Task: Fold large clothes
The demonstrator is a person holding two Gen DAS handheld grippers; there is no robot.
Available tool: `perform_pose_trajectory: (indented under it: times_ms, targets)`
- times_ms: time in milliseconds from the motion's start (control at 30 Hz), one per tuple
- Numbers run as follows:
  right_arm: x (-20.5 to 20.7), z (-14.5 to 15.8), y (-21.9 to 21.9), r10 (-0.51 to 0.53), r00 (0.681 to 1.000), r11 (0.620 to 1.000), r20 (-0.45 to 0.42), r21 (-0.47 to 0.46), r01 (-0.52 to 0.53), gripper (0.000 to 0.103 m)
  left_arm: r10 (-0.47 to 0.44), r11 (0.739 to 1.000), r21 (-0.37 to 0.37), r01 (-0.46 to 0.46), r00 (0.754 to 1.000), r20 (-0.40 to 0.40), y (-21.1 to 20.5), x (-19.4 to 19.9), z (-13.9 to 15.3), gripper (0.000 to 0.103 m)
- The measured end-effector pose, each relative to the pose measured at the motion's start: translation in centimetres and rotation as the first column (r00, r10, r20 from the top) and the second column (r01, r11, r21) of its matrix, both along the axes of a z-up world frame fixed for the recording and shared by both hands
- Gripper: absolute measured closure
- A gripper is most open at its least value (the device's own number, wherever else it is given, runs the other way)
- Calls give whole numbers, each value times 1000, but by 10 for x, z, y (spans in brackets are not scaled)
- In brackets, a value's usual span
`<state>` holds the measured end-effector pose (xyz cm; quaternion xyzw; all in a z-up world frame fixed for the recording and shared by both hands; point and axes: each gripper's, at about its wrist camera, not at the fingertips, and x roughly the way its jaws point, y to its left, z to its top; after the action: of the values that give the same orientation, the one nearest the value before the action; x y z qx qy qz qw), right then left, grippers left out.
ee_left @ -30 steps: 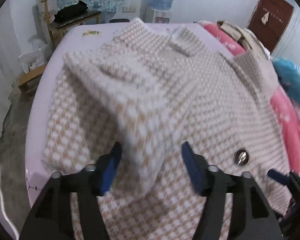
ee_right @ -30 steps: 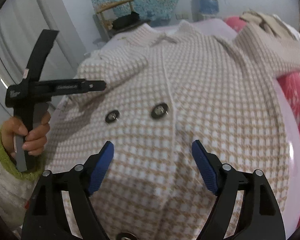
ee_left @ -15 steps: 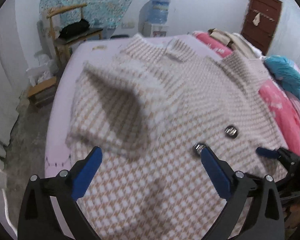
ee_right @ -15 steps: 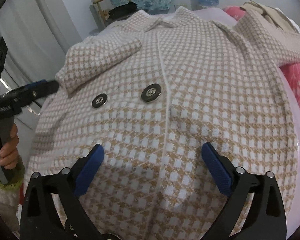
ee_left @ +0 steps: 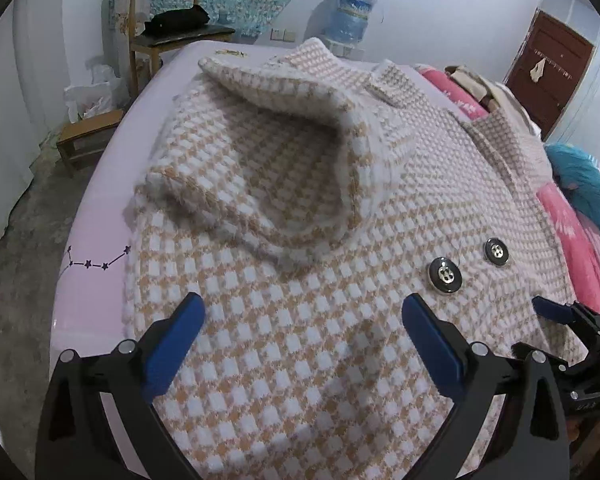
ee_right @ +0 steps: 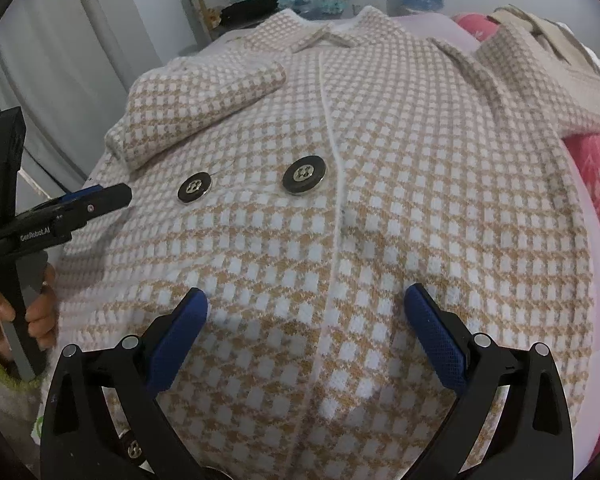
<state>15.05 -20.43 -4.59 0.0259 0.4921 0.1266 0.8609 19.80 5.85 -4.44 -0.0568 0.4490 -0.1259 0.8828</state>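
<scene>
The coat (ee_right: 380, 208), a thick houndstooth knit in tan and white, lies front up and spread across the bed (ee_left: 96, 216), filling most of its width, with one sleeve (ee_left: 260, 168) folded in over the chest and the other running off toward the pink bedding (ee_right: 596, 184). It looks soft, bulky and fairly heavy for cloth: it should drape and sag rather than hold a crease, and the fuzzy surface ought to grip well between pads. Good places to take hold would be doubled edges such as the hem, the shoulder seam or the cuff, pinching through both layers; the two buttons (ee_right: 304, 175) are best avoided. The left hand-held gripper (ee_left: 300, 344) hovers low over the lower front, jaws spread wide and empty. The right hand-held gripper (ee_right: 306, 336) hangs over the placket nearby, likewise agape with nothing between its pads.
</scene>
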Motion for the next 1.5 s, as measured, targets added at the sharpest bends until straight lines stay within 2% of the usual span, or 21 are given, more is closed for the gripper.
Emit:
perform_pose_trajectory:
  times_ms: [133,233,300,367,467,533,633,800,900,1000,1100,1167,1200,1300,1333,1367,1500]
  targets:
    - [-1,-1,-2,36,999,999,8,4,-36,8,14,997,-71,-13,1000,11,14,-3,0,6]
    - [2,4,-3,74,997,997,-34,-13,-75,8,29,990,-138,-27,999,15,23,-4,2,6]
    - [7,14,-3,76,995,997,-70,1,-77,8,39,984,-177,-37,999,11,30,-4,5,6]
    - [12,34,-3,97,995,995,-26,38,-96,8,42,978,-204,-36,999,22,35,-5,11,6]
    - [30,75,8,149,986,986,80,65,-155,8,30,982,-189,-19,998,55,35,-3,21,6]
    - [45,92,17,178,978,978,110,91,-188,8,30,989,-147,-21,998,61,34,2,24,6]
    - [87,111,48,253,958,952,136,145,-272,8,46,989,-145,-40,998,41,33,10,22,6]
    - [160,104,108,325,942,927,89,165,-336,13,67,980,-188,-69,998,-19,38,19,6,6]
    - [206,85,145,341,940,928,21,148,-341,17,73,976,-208,-73,997,-5,40,18,4,6]
    - [235,63,171,349,936,930,-40,138,-341,22,75,974,-215,-69,997,18,41,16,1,6]
    - [258,41,184,331,939,941,-93,102,-322,29,87,969,-233,-79,996,27,44,16,0,6]
    - [267,27,185,316,940,948,-130,84,-307,42,90,967,-242,-81,996,26,45,17,0,6]
    - [269,24,183,315,939,948,-137,95,-304,43,95,964,-251,-85,995,27,46,17,0,6]
    - [268,26,172,307,944,947,-122,137,-290,69,111,956,-278,-98,993,32,49,16,-1,6]
    - [266,30,166,311,943,943,-120,161,-291,86,110,956,-276,-97,993,32,48,16,-2,6]
    - [264,35,160,307,945,940,-113,188,-283,89,108,959,-267,-96,994,33,47,16,-2,6]
    - [242,66,145,290,957,944,-14,166,-284,94,100,970,-226,-89,994,38,43,16,-3,6]
